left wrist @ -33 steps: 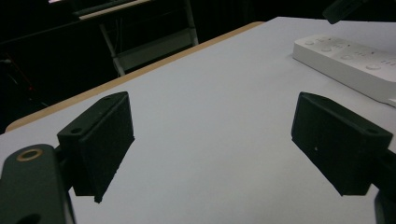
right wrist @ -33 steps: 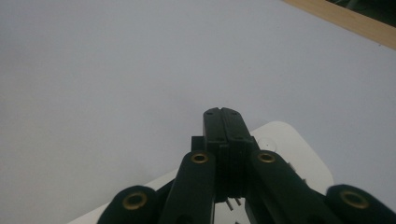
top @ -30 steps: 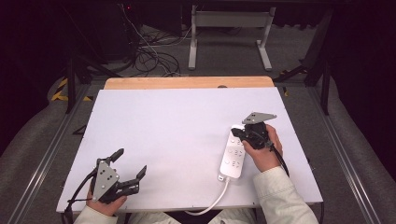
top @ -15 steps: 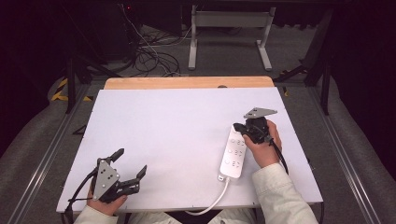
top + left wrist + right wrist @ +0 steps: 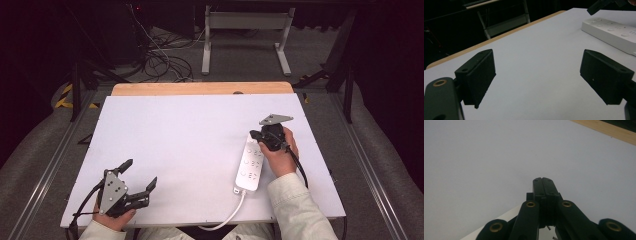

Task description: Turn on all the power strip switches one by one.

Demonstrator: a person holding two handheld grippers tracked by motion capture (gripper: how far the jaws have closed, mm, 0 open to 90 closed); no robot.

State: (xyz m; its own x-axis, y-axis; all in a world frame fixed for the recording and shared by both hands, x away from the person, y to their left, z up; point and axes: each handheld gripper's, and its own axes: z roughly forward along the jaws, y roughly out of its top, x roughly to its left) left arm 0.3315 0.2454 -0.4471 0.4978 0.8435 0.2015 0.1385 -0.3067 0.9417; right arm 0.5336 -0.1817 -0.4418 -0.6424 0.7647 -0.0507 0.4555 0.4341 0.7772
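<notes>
Power strip (image 5: 251, 160), no legible writing

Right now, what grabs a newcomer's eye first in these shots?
The white power strip lying lengthwise at the right of the white table, its cord running off the near edge. The right gripper sits at the strip's far end, jaws pressed together with nothing between them. At the near left corner the left gripper rests with jaws wide apart and empty, well away from the strip.
</notes>
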